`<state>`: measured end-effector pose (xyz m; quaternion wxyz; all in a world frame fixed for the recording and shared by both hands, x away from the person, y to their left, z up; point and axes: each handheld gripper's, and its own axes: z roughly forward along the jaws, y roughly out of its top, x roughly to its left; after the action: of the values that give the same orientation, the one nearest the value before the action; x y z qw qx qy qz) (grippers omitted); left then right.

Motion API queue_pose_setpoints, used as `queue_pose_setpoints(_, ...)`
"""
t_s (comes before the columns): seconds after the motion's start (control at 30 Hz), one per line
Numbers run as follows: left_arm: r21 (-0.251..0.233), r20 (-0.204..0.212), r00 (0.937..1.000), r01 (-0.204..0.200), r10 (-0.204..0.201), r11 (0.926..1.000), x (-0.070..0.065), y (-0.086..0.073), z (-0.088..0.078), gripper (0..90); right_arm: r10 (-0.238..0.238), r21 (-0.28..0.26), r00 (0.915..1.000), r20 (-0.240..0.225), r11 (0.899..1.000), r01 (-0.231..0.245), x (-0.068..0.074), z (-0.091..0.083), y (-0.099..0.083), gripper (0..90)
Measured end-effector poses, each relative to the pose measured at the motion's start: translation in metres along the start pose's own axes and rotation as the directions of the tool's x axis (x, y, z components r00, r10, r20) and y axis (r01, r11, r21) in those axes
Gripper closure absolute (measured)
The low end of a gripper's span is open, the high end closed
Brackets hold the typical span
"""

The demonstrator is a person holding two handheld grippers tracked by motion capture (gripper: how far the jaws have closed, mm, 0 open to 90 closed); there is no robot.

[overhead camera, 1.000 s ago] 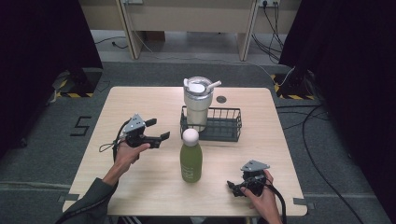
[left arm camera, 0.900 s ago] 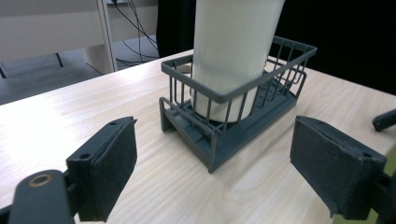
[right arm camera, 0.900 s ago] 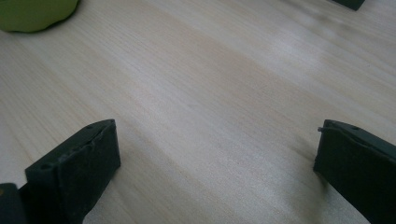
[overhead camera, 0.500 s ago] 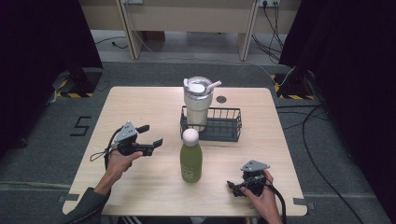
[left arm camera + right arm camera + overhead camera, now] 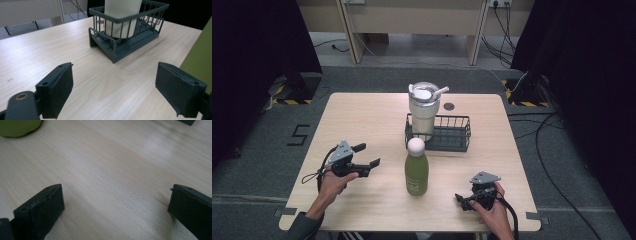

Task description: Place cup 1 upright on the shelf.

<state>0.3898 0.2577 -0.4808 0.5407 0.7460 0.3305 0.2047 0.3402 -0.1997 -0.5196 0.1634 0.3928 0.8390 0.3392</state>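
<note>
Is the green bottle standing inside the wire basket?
No, the green bottle stands on the bare table in front of the wire basket, which holds the tumbler.

- A staged recording room or lab here, not a home.
- Black curtains (image 5: 257, 55) hang down both sides, closing off the space.
- Grey carpet floor (image 5: 262, 150) with loose cables (image 5: 557, 150) trailing across it.
- Yellow-and-black hazard tape (image 5: 287, 101) marks floor fittings, and there's a taped mark (image 5: 298, 135) beside the lone wooden table (image 5: 362, 115).
- Pale desk legs (image 5: 349, 30) at the back.
</note>
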Motion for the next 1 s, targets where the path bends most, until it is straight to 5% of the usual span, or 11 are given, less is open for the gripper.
queue_pose_setpoints(0.53, 0.091, -0.005, 1.0, -0.001, 0.002, 0.9958, -0.003, -0.025, -0.009, 14.7, 0.0, 0.0, 1.0, 0.0, 1.0, 0.0, 0.0, 0.0, 0.0, 0.4)
queue_pose_setpoints(1.0, 0.195, 0.028, 0.9996, -0.006, 0.001, 0.9807, -0.01, -0.044, -0.014, 14.8, 0.0, 0.0, 1.0, 0.0, 1.0, 0.0, 0.0, 0.0, 0.0, 0.4)
